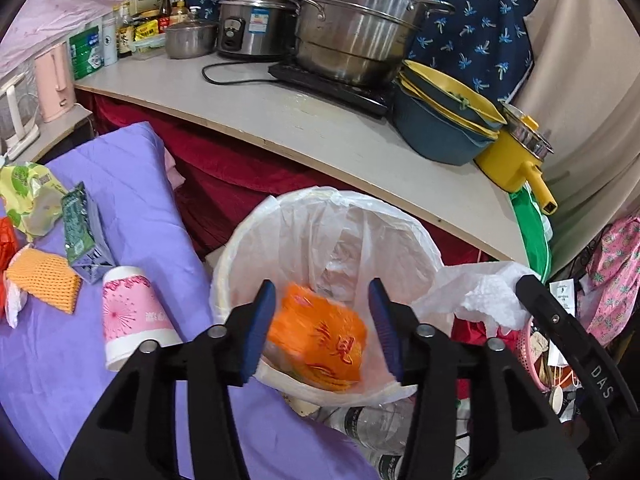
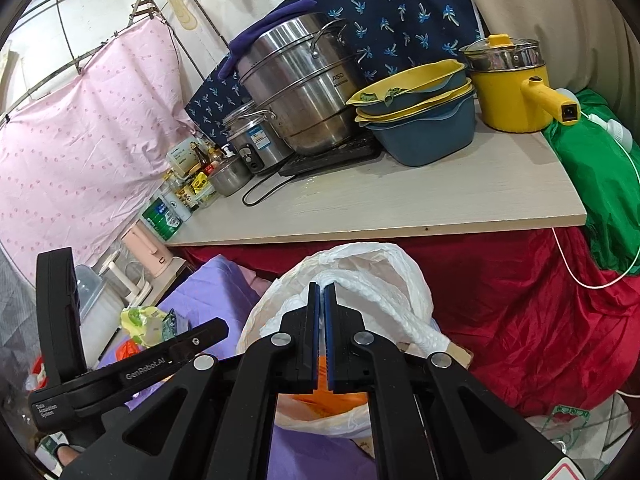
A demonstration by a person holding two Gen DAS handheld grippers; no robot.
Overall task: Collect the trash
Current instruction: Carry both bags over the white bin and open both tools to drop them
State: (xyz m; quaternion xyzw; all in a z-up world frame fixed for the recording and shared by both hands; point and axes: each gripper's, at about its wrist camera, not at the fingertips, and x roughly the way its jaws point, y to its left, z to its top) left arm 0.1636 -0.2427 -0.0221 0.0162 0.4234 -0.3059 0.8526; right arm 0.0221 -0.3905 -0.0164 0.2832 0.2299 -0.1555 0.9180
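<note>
- Left wrist view: the left gripper [image 1: 322,324] stands with its jaws apart, and nothing is pressed between the pads. An orange wrapper [image 1: 318,344] shows in the gap, blurred, lying loose inside the lined trash bin [image 1: 240,248]; I judge it dropped, not held.
- The bin sits straight ahead, at twelve o'clock from this claw. The trash not yet collected lies on the purple cloth [image 1: 132,184] from nine to ten o'clock.
- Counted there: one pink paper cup [image 1: 136,316] on its side, long axis running roughly from eleven to five o'clock, nearest the claw; one green carton [image 1: 80,228]; one orange mesh pad [image 1: 44,280]; one yellow-green wrapper [image 1: 28,196].
- The next reach turns on that leftward offset: the cup is the closest piece, and the left hand is the nearer one, as I judge it.
- At three o'clock, crumpled white tissue [image 1: 488,296] hangs beside the other tool's black arm.
- Right wrist view: the right gripper [image 2: 322,292] has its jaws together, pinching white tissue [image 2: 376,292] that trails toward two o'clock, directly above the bin's white liner [image 2: 276,300].
- One bin, one tissue, orange wrapper [image 2: 320,398] below the claw at six o'clock.
</note>
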